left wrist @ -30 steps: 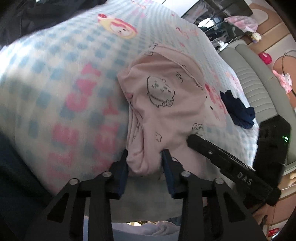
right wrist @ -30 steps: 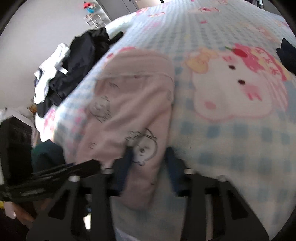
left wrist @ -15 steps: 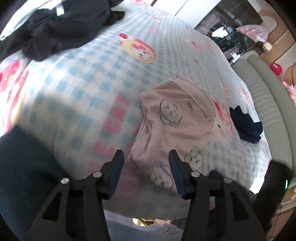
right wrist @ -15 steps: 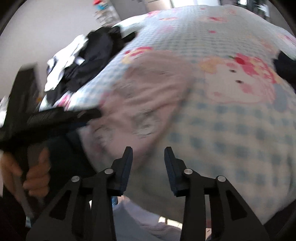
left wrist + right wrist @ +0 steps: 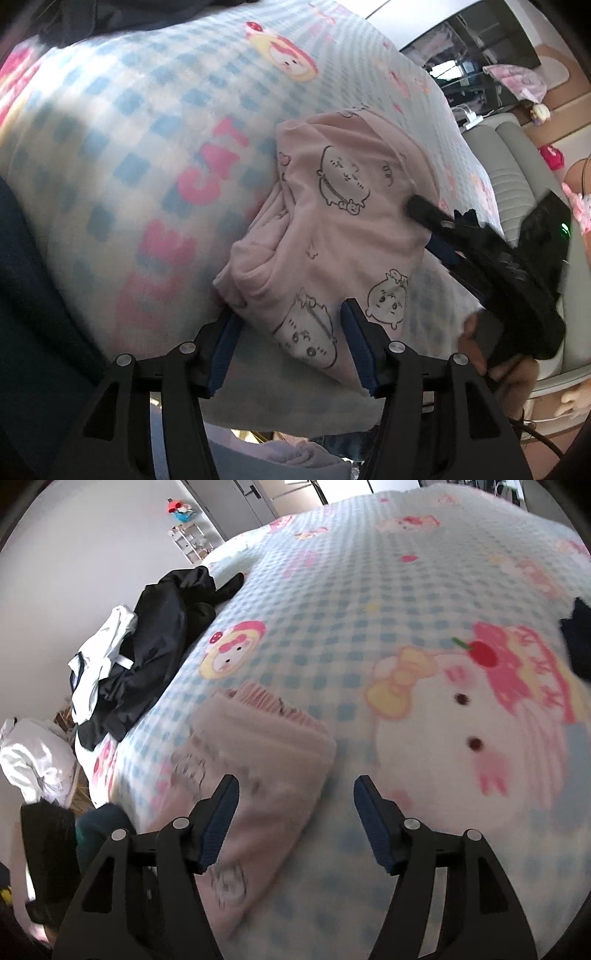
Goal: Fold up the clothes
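Folded pyjama garment (image 5: 343, 236) lies on the bed blanket (image 5: 122, 122), near its front edge. Heap of clothes (image 5: 147, 642) sits at the blanket's far left edge; a small garment (image 5: 578, 635) lies far right.

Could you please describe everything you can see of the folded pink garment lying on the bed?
The pale pink, soft-looking garment with black-outlined cartoon animal prints lies folded into a thick, layered bundle on the blue-checked cartoon blanket, near the bed's close edge. A striped pink edge shows at its far end in the right wrist view. The open left gripper straddles its near end; the right gripper is open beside it.
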A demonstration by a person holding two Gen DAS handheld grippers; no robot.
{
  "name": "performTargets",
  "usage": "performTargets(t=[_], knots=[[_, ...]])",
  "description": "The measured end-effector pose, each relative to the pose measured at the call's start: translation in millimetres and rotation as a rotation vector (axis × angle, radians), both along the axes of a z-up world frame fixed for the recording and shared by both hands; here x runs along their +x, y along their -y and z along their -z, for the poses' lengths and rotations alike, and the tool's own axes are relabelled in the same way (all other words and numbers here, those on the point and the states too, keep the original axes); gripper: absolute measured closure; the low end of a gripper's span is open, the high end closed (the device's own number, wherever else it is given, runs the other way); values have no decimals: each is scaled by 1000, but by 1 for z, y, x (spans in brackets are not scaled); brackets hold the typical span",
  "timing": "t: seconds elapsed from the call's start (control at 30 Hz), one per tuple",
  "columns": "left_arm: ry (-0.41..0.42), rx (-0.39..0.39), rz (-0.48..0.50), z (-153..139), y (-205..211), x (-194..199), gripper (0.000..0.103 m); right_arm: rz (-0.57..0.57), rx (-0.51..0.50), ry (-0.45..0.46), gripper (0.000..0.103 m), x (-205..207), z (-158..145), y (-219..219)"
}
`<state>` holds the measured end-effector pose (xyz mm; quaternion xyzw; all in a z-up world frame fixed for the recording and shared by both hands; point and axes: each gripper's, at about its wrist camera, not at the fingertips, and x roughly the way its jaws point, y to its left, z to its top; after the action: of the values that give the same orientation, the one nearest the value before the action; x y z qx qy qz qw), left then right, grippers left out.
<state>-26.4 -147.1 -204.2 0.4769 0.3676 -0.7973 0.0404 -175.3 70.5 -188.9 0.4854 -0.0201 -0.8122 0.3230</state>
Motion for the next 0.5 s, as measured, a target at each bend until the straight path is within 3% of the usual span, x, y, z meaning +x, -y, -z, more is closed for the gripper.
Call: performTargets(t=[0.03, 0.07, 0.17, 0.23, 0.3, 0.4, 0.5], knots=[[3, -10, 3, 0, -1, -2, 47, -6, 6, 0, 40, -4, 4, 6], [6, -19, 5, 0, -2, -4, 48, -12, 11, 1, 51, -7, 7, 12], [1, -73, 28, -5, -5, -7, 52, -12, 10, 6, 59, -5, 9, 17], [-5, -92, 32, -9, -7, -6, 58, 0, -3, 13, 66, 6, 4, 13], [-18, -102, 33, -14, -6, -5, 71, 12, -15, 19, 73, 16, -1, 9], [-51, -130, 39, -27, 2, -7, 81, 30, -34, 29, 78, 32, -8, 3], [-72, -167, 23, -41, 21, -11, 81, 48, -52, 39, 79, 47, -15, -3]])
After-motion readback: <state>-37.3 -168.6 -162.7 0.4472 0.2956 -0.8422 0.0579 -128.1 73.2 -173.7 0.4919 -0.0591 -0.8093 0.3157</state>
